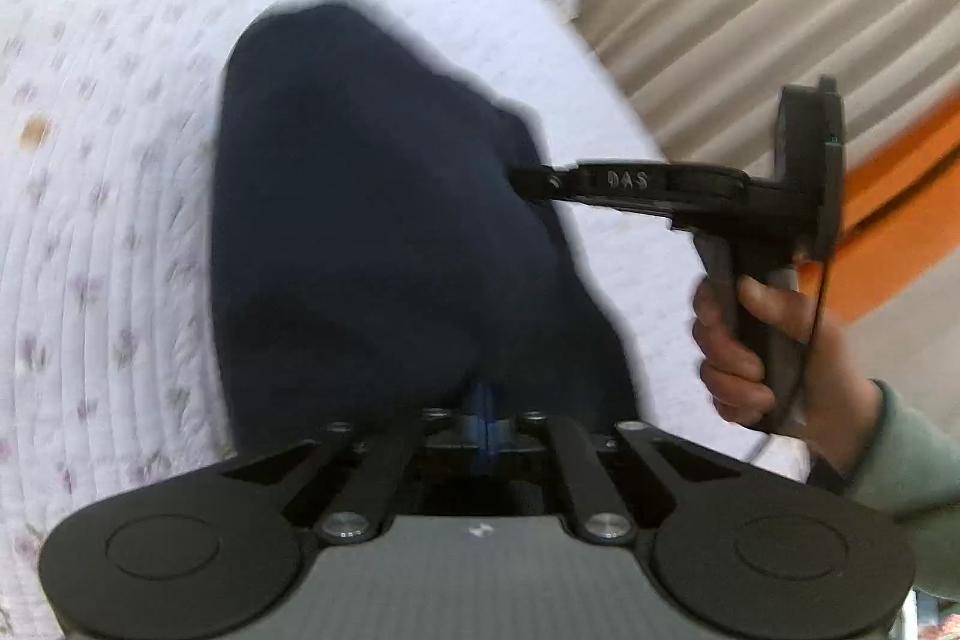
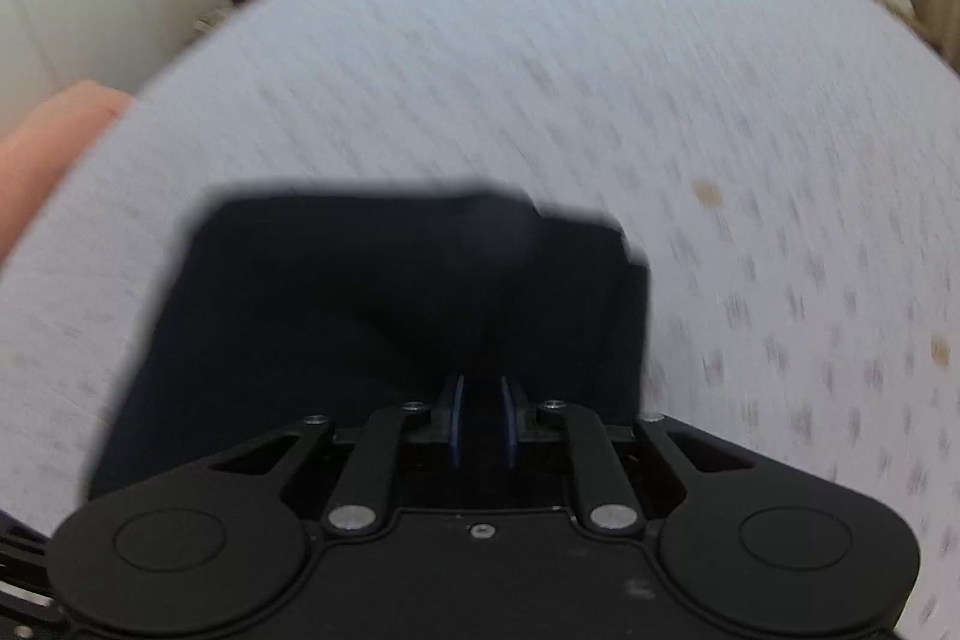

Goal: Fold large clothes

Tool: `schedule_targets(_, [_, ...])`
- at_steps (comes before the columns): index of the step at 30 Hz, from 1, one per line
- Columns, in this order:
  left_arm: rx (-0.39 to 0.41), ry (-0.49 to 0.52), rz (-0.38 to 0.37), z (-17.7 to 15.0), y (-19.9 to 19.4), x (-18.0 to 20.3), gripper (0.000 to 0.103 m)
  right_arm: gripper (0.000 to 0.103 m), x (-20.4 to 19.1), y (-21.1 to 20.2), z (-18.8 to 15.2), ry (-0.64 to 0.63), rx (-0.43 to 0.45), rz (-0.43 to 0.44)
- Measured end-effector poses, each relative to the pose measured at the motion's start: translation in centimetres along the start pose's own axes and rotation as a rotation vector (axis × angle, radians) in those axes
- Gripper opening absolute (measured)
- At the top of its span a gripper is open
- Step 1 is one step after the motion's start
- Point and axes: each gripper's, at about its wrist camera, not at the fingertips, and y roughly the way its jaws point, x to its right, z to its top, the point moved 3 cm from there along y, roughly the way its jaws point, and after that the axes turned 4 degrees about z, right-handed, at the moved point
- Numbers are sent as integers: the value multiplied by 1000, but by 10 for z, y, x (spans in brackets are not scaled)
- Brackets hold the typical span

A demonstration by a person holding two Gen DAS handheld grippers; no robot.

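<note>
Looking through the left wrist view: my left gripper (image 1: 483, 421) has its blue pads pinched together on the near edge of the dark navy garment (image 1: 372, 220), which runs lengthwise away from me over the quilted bedspread (image 1: 102, 160). From the right, the right gripper (image 1: 528, 178) bites its far side edge.

Right wrist view: pads slightly apart with dark cloth between them; garment (image 2: 372, 304) directly ahead.

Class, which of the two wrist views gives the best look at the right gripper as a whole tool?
The left wrist view: it shows the right gripper from the side, fingers reaching onto the dark navy garment, with the right hand on its handle. The right wrist view shows only its own blue pads, slightly apart with dark cloth between them.
</note>
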Motion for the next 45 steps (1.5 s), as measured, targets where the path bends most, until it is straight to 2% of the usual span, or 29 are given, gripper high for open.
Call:
schedule_targets(3, [26,12,-9,-1,-8,8,4,7,16,-12,0,78,13,-6])
schedule_targets(5, [32,24,-15,-5,-19,12,7,19,15,-33,4,67,40,-1])
schedule_targets(8, [19,28,-17,-13,-34,15,8,22,3,-72,-12,52,45,82])
schedule_targets(10, [6,28,-19,-18,-43,18,10,22,-8,-87,-33,23,3,130])
schedule_targets(12, [-8,18,1,-24,-49,20,9,22,-18,-80,-54,-24,-64,121])
schedule_targets(14, [-7,-24,6,-28,-43,11,8,15,-21,-65,-79,-69,-136,55])
schedule_targets(16, [-6,-67,8,-30,-41,4,4,13,-13,-47,-102,-65,-209,-19])
schedule_targets(19, [-1,-96,4,-37,-53,4,5,11,3,-54,-108,16,-198,20])
schedule_targets(22, [3,-72,31,-39,-73,11,8,31,13,-66,-100,36,-206,-7])
schedule_targets(23, [11,-64,44,-36,-80,13,13,31,16,-70,-96,41,-194,-3])
schedule_targets(25, [40,-32,105,-25,-91,17,29,33,21,-83,-87,54,-146,18])
schedule_targets(26, [46,-8,162,-18,-93,19,48,51,23,-87,-80,62,-110,31])
schedule_targets(27, [43,22,237,-13,-92,18,63,65,23,-91,-74,58,-69,36])
schedule_targets(28, [45,68,347,-6,-91,19,66,89,21,-94,-69,45,-20,39])
schedule_targets(29, [55,97,401,-3,-90,21,69,91,21,-95,-63,33,27,50])
schedule_targets(30, [70,111,417,2,-89,20,69,92,20,-93,-57,23,58,71])
schedule_targets(32, [81,85,363,11,-82,16,71,95,22,-81,-48,39,64,118])
schedule_targets(33, [93,60,321,17,-77,14,74,95,25,-73,-45,60,59,141])
schedule_targets(36, [102,-28,230,31,-57,3,76,95,37,-51,-40,125,37,199])
schedule_targets(38, [77,-78,191,37,-41,-7,76,96,43,-38,-39,163,7,236])
schedule_targets(41, [41,-86,200,43,-23,-18,79,102,55,-18,-42,176,-24,298])
schedule_targets(43, [15,-109,148,43,-14,-28,86,102,62,-8,-46,208,-46,353])
schedule_targets(45, [-13,-178,69,43,-5,-44,92,103,71,4,-50,286,-96,453])
